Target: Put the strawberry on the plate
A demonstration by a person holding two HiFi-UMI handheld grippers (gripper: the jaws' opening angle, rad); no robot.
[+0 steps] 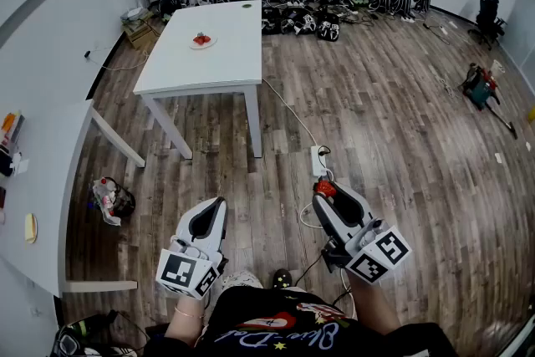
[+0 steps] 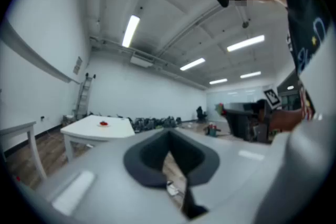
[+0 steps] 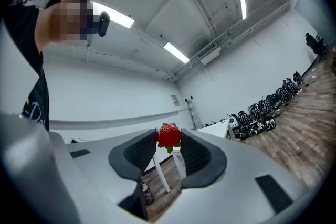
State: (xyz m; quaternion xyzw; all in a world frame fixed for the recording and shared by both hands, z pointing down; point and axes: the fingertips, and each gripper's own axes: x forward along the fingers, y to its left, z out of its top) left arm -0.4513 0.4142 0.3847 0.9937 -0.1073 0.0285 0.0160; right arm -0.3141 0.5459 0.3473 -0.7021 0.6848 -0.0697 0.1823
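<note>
While your right gripper [image 1: 324, 193] stands well short of the white table [image 1: 227, 67], over open floor, its jaws are clamped on the strawberry [image 3: 169, 135]. The fruit sits between the very tips of the pads, with its green leaves hanging below.

Treat the fruit as light, soft and easily bruised. Apply only enough pressure to stop it sliding. The skin is probably smooth and rounded, so a tip hold may let it roll out. Keep the jaws level during the carry and avoid jolts. The present hold across the widest part of the body looks correct; do not shift to the leaves.

Your left gripper [image 1: 219, 203], as far from the table as the right one, has its jaws closed together on nothing.

On the table top, left of its centre line, lies the plate [image 1: 202, 41]. A red item already rests on it, too small to identify. Release low over a bare part of the plate.
</note>
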